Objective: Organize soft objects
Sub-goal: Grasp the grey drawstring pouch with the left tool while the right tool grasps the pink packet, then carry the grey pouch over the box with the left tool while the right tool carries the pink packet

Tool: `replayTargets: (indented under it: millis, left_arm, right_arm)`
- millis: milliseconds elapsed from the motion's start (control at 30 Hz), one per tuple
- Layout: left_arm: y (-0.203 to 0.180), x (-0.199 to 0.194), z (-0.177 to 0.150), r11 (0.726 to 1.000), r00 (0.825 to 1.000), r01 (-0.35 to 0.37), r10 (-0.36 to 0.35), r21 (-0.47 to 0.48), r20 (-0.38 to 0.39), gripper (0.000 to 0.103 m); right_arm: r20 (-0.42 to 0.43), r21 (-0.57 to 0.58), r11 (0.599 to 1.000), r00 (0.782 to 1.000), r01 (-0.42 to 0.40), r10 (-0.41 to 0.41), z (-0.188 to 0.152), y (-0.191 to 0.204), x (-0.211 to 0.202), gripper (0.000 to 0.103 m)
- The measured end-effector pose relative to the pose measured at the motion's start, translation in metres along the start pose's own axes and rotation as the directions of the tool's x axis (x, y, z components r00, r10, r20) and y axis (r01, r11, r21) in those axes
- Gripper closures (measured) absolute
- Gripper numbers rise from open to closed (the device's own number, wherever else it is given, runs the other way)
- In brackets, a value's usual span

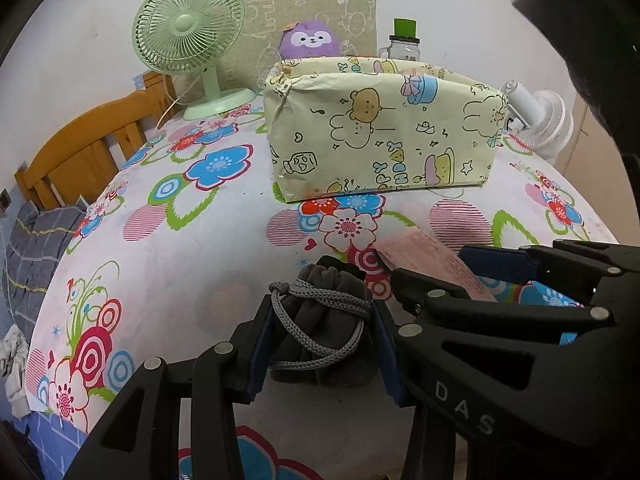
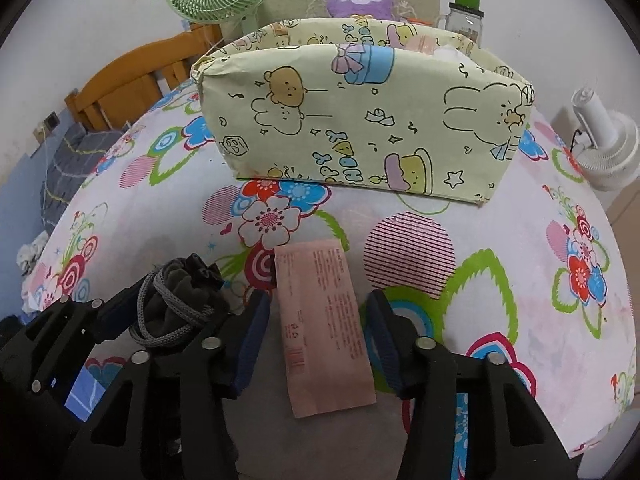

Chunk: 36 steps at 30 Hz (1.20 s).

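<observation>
Floral tablecloth (image 1: 168, 272): left fingers (image 1: 262, 344) clamp grey pouch (image 1: 324, 320); right fingers (image 2: 250, 344) straddle pink packet (image 2: 324, 328), apart.

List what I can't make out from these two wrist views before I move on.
- Contents of the yellow cartoon-print paper box: both views, front wall hides all but some pale items at the rim.
- Print on the flat pink packet: right wrist view, too small.
- Purple plush toy: lower body hidden behind box.

Both wrist views look steeply down, close over the flowered bedspread (image 1: 168, 264), sharing the patterned box (image 2: 360, 120).
</observation>
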<state>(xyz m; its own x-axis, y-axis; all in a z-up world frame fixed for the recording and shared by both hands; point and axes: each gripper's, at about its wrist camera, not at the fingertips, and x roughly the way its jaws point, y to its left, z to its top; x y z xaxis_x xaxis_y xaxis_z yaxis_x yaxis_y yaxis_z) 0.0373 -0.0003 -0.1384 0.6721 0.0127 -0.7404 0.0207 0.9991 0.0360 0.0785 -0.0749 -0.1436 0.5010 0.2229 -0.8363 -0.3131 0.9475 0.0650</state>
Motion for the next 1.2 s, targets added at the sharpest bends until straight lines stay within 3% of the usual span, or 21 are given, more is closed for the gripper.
replayTargets:
  millis: [433,1200]
  left_arm:
    - [-0.001,0.002,0.012,0.998,0.999,0.051,-0.051,-0.033,-0.008,0.057]
    - [-0.027,-0.030,0.050,0.997,0.994,0.080,-0.079,-0.009,0.081,0.058]
  right_arm:
    - [0.017,0.024,1.000,1.000,0.006,-0.007,0.008,-0.005,-0.006,0.064]
    - [0.131,0.059,0.997,0.990,0.042,-0.050,0.029,-0.030,-0.057,0.064]
